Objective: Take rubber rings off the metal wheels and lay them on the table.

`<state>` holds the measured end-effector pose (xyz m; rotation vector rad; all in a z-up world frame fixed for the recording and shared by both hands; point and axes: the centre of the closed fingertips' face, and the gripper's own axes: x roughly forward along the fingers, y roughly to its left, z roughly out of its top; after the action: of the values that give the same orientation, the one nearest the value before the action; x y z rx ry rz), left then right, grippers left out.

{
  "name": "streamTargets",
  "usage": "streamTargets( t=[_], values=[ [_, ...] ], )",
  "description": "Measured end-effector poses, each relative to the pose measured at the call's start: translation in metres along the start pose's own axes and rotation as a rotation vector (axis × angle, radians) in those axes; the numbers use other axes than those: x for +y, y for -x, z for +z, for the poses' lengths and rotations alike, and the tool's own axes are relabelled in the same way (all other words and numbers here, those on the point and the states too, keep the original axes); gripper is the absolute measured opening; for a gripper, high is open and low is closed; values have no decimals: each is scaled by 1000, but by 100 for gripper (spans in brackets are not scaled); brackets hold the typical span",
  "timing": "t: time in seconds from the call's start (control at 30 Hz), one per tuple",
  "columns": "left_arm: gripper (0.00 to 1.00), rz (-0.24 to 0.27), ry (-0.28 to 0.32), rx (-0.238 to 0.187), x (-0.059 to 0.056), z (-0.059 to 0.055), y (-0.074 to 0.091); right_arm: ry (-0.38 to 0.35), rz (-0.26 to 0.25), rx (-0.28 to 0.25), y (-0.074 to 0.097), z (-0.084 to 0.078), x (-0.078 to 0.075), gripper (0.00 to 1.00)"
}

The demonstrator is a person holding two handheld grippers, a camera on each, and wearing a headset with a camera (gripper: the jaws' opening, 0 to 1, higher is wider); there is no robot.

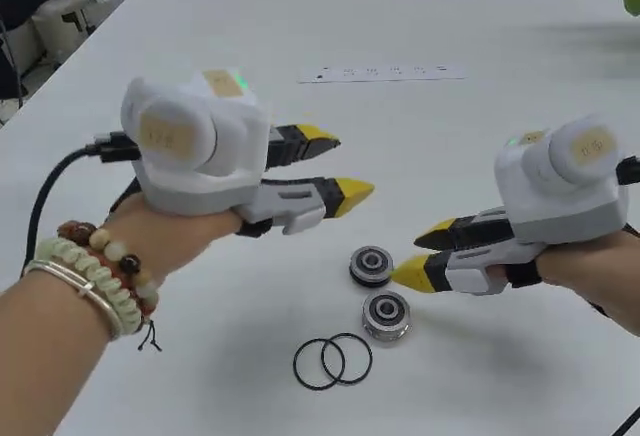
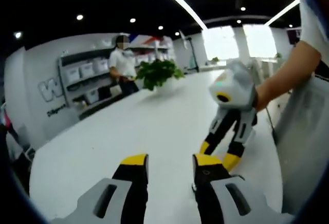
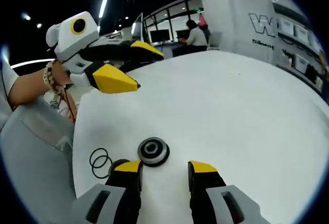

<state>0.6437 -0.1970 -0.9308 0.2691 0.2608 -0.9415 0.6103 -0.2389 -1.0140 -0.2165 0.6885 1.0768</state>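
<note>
White bench (image 1: 450,156) in a bright open office, with shelving and a potted plant (image 2: 157,72) past its far end. My left hand-held gripper (image 1: 352,164) is up off the surface, jaws parted a moderate way, nothing between them. Beaded bracelets (image 1: 95,271) on that wrist. My right hand-held gripper (image 1: 408,256) points back at it from across, low over the bench, jaws likewise apart and empty. Two metal wheels (image 1: 371,264) lie flat just off the right gripper's yellow tips: one right beside the lower tip, the near wheel (image 1: 386,313) just beneath it on my side, the pair almost touching. In the right gripper view one wheel sits just ahead of the gap between the jaws; the other is partly hidden behind the left jaw. Two black rubber rings (image 1: 328,341) lie flat on the bench, overlapping, beside the near wheel, below my left gripper and well apart from its jaws. A white power strip (image 1: 380,73) lies far ahead of both grippers.
</note>
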Motion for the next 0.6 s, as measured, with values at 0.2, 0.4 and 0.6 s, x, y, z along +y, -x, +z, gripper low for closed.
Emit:
streamTargets(
  t=[0.2,0.4,0.6],
  values=[
    [37,-3,63,21,-1,-19,-9,36,6,15,-1,-2,2,38],
    [37,-63,-12,121,-21,-43,-18,70,26,17,-2,-1,9,43],
    [34,-59,-56,167,-24,-52,-24,39,-21,-13,3,2,-5,40]
  ],
)
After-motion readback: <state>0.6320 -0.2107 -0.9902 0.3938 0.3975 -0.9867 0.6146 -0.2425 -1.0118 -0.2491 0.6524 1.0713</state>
